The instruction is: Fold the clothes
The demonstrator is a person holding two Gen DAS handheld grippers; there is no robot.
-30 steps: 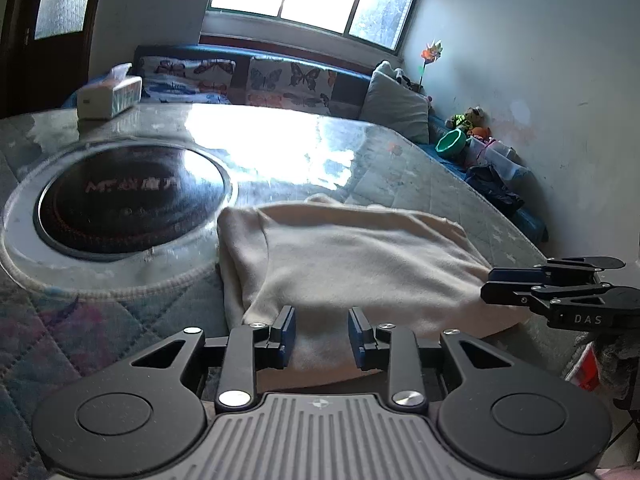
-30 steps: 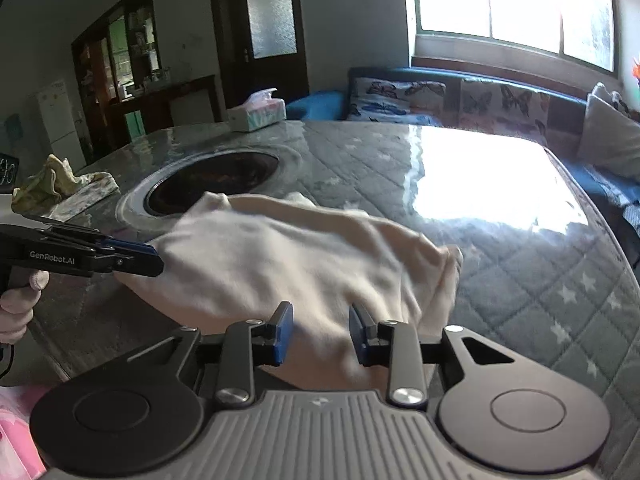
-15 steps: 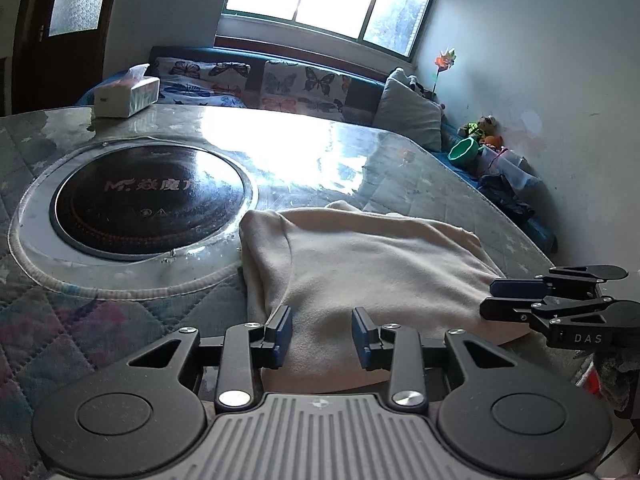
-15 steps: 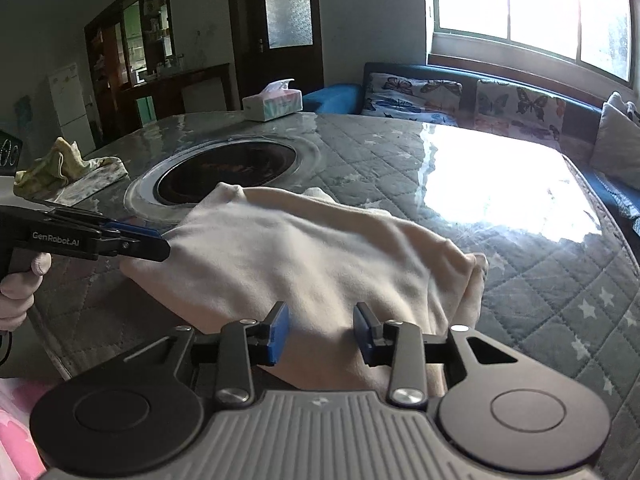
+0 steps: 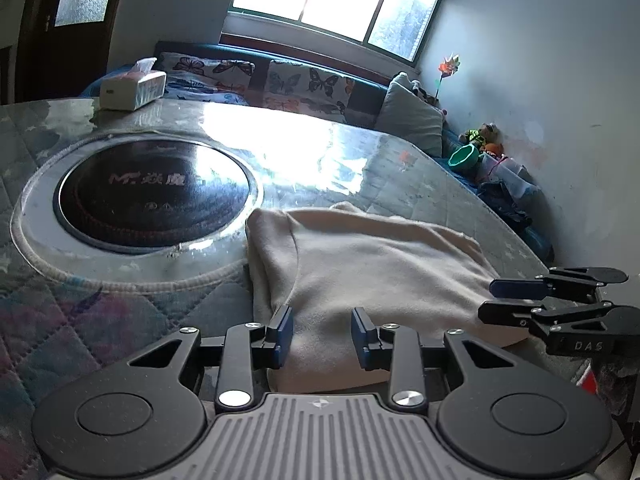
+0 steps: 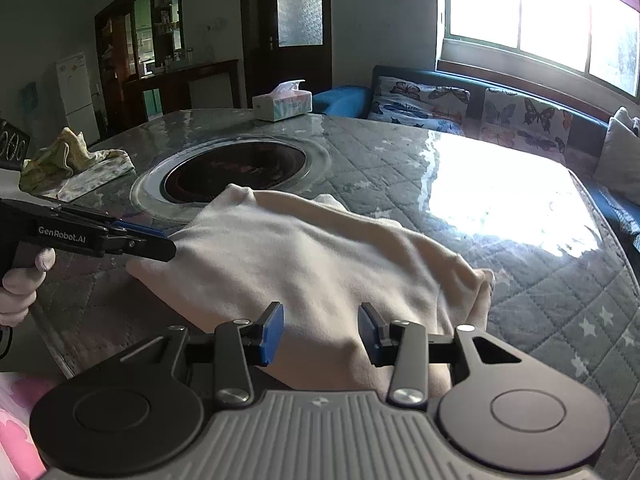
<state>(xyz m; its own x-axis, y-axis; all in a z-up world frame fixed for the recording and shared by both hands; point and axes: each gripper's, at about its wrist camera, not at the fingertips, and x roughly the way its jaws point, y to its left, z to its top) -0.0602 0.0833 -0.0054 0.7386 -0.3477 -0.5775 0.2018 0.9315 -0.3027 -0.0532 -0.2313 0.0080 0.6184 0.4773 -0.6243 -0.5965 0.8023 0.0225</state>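
the left gripper [image 5: 321, 334] sits at the bottom centre of its own frame with its jaws spread apart and nothing between them, the near edge of the cream garment [image 5: 372, 276] just beyond the blue pads. compared with 1 second ago the gap between its fingers looks a little wider and the garment's edge sits slightly further out in front, so the tool seems to have eased back a touch. in the right view the same tool comes in from the left edge, its tip at the garment's left corner; whether it touches the cloth there i cannot tell.

the right gripper [image 6: 321, 330] is also spread wide and holds nothing, with the cloth lying under and just past its fingertips at the lower middle of the frame. its gap has grown too over the last second.

the garment lies in a rough folded rectangle on the quilted table [image 6: 560, 320], filling the centre of both views, with a bunched edge at its right side in the right view. just beyond it, toward the upper left, is the round black cooktop [image 5: 156, 196], and further back the tissue box [image 6: 282, 101].

both tools opening with the cloth flat suggests a fold has just been laid down and released, and a fresh grip on the near edge probably comes next.
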